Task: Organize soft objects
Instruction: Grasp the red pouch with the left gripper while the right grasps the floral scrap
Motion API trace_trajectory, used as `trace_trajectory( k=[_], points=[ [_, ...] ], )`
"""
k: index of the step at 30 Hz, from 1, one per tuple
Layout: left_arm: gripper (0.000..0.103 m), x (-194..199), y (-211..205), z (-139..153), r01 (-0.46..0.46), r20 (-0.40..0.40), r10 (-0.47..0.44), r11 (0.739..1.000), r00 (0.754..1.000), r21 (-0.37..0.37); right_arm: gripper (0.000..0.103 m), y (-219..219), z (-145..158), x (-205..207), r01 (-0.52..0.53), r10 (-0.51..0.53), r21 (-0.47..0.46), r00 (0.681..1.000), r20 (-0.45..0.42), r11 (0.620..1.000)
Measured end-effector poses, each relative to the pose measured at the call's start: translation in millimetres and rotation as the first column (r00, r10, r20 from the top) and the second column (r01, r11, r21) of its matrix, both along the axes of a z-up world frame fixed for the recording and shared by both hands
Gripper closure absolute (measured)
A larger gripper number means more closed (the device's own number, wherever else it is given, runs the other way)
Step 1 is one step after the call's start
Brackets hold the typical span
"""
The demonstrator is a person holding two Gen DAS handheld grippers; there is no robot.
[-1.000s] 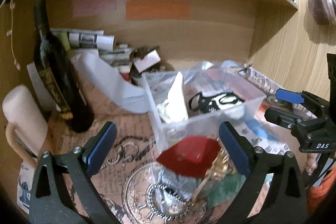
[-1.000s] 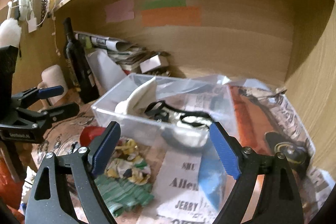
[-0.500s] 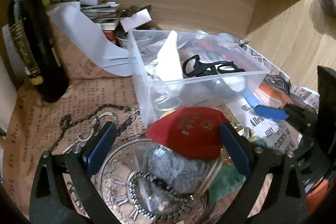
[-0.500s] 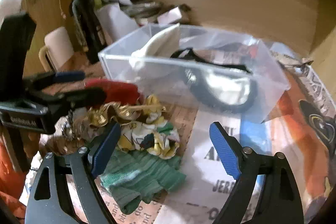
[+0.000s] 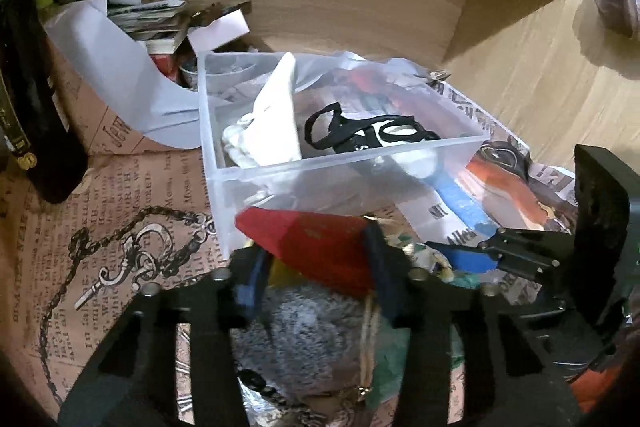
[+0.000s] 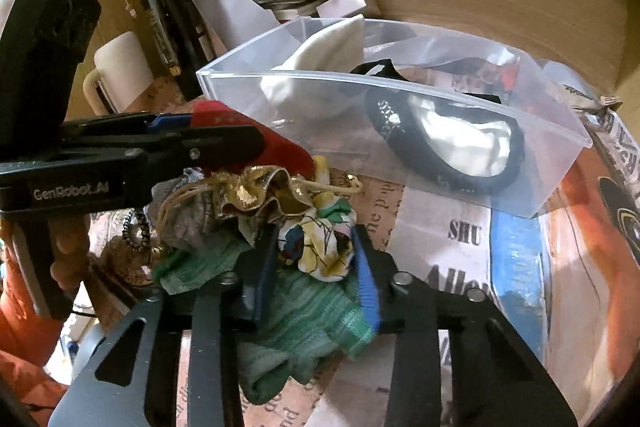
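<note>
A clear plastic bin holds a white cloth and a black-trimmed white piece. In front of it lies a pile of soft things. My left gripper is shut on a red pouch, which also shows in the right wrist view. My right gripper is closed around a floral yellow-white scrunchie, above a green cloth. A gold drawstring bag and a grey fuzzy piece lie in the pile.
A dark wine bottle stands left of the bin, a white mug beside it. Papers and booklets are stacked at the back. Wooden walls close off the back and right. Printed paper covers the surface.
Both grippers moved down into the pile and closed: the left onto the red pouch, the right onto the floral scrunchie.
</note>
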State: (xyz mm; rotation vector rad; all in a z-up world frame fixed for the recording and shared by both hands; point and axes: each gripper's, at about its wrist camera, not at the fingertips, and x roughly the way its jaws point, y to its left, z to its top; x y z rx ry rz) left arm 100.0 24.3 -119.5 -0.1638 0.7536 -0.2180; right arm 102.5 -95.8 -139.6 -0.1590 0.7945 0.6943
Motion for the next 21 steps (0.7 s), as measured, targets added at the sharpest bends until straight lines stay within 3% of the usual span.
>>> trace_trajectory(
  k=[3, 8, 21],
  points=[
    [0.079, -3, -1, 3, 0.007, 0.016, -0.007, 1.0, 1.0, 0.006, 0.083, -2, 3, 0, 0.008, -0.008, 0.007, 1.0, 0.014, 1.0],
    [0.091, -14, -4, 13, 0.004, 0.062, -0.005, 1.0, 0.998, 0.025, 0.086, -9, 9, -1, 0.037, -0.038, 0.015, 0.998, 0.041, 0.999],
    [0.096, -30, 1, 52, -0.017, 0.18, 0.012, 1.0, 0.984, 0.025, 0.088, -46, 39, -6, 0.146, -0.154, 0.068, 0.979, 0.135, 0.987]
  ],
)
